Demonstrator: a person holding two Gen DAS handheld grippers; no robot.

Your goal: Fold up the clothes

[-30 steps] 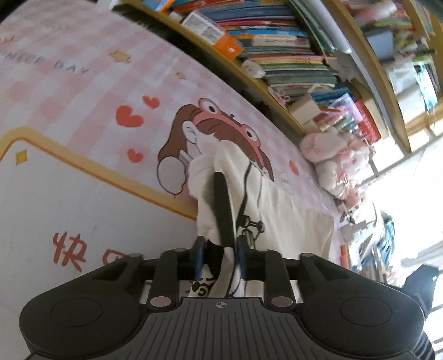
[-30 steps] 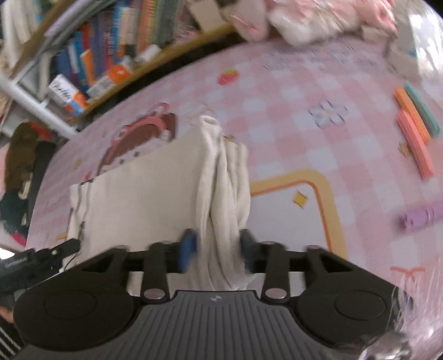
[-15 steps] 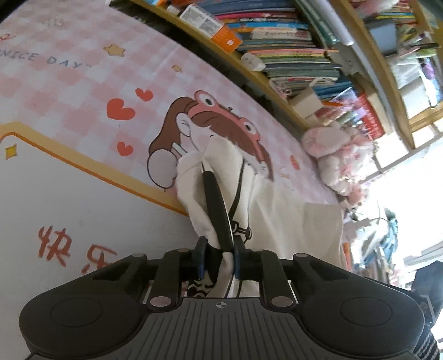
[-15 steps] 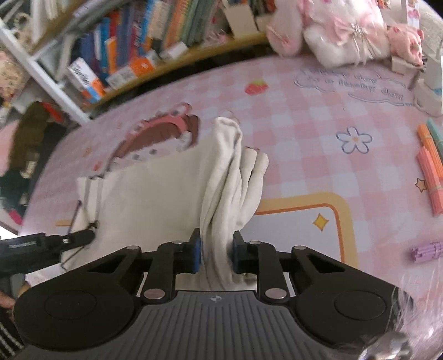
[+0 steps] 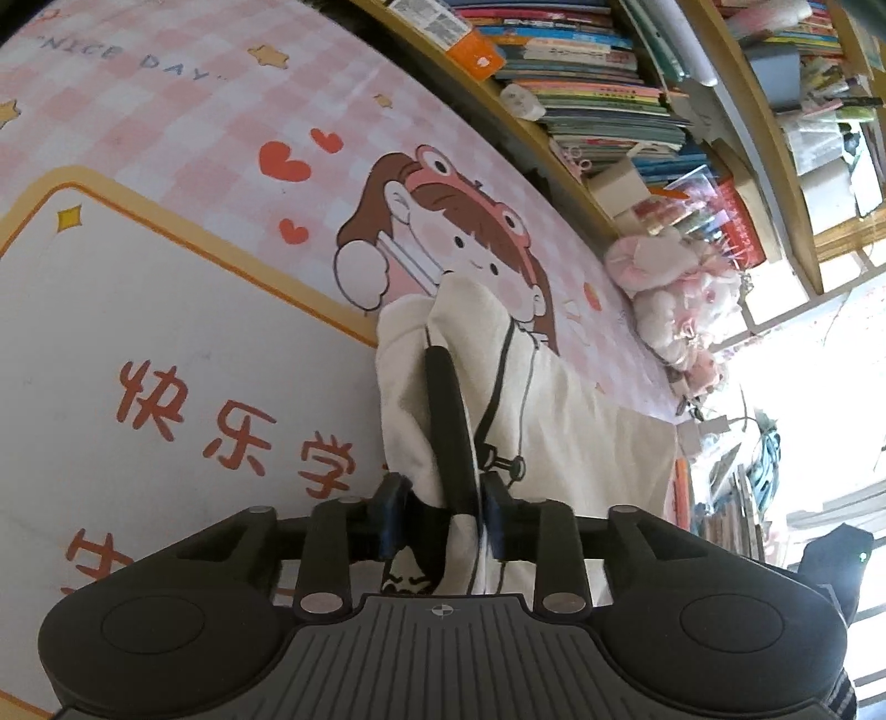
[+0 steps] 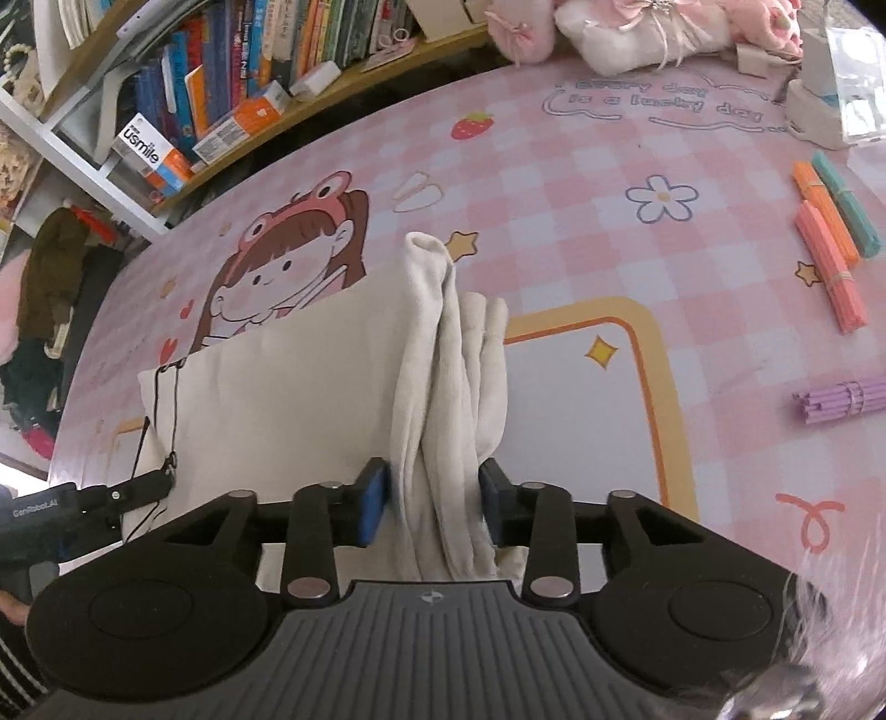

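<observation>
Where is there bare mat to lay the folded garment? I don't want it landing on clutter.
The white panel inside the yellow border, right of the cream garment, is bare. So is the pink check beyond it. Crowded: the stick bundles at right and the plush toys along the far edge.

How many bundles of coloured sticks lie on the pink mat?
4. The teal bundle, orange bundle and pink bundle lie side by side at far right; the purple bundle lies apart below. Others may be hidden.

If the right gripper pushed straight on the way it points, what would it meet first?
Most likely the bunched cream garment, already between the right gripper's just-opened jaws; beyond it, the pink checked mat. Depth is unclear.
</observation>
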